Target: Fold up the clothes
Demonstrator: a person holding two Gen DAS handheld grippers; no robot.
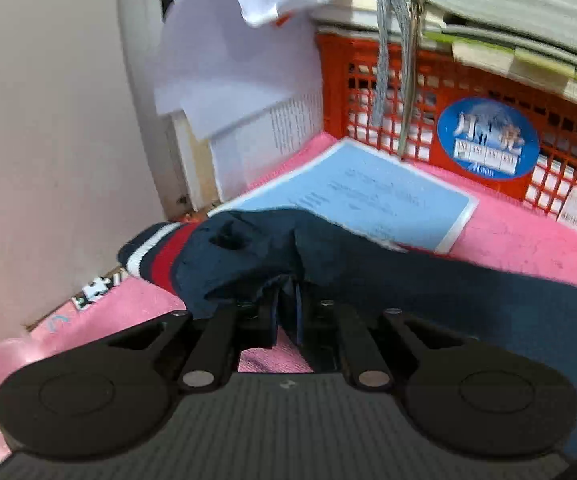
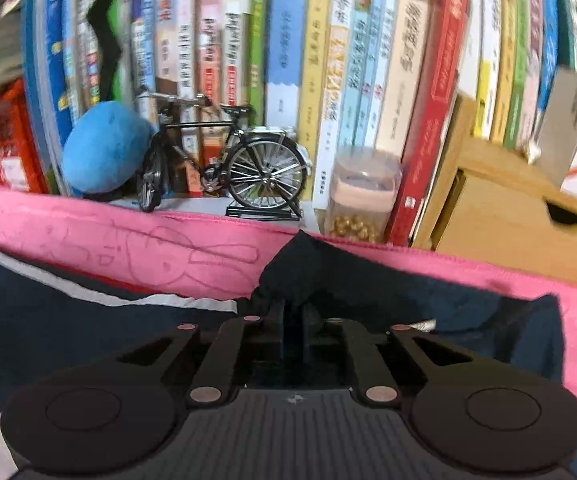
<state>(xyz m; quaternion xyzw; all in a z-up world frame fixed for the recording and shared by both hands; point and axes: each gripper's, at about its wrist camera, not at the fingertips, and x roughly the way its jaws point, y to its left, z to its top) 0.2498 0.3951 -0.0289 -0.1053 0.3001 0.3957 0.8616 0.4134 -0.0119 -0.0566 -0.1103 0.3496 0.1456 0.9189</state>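
Left wrist view: the left gripper (image 1: 287, 312) has its two black fingers (image 1: 262, 322) drawn together on a bunched fold of a navy jacket (image 1: 368, 276), the cloth pinched between the pads. The jacket's ribbed cuff (image 1: 156, 258), striped navy, white and red, sticks out toward 10 o'clock of the gripper. The garment lies on a pink towel (image 1: 528, 236) and trails off toward 4 o'clock. A light blue sheet (image 1: 368, 196) rests on the towel at 1 o'clock, its near edge under the jacket. Behind it stands a red lattice crate (image 1: 488, 96) with a round blue sticker (image 1: 487, 138), books stacked on top; loose white papers (image 1: 228, 52) hang at 11 o'clock.

Right wrist view: the right gripper (image 2: 294, 320) is likewise clamped on a raised peak of the same navy fabric, fingers nearly together with cloth between them. A white stripe (image 2: 128, 300) of the jacket runs off toward 9 o'clock. Beyond the towel's far edge, at 11 o'clock, stand a model bicycle (image 2: 228, 160) and a blue plush ball (image 2: 104, 148); at 1 o'clock a clear jar (image 2: 362, 196) holding gold beads; at 2 o'clock a wooden box (image 2: 500, 216). A row of upright books (image 2: 328, 60) fills the background.
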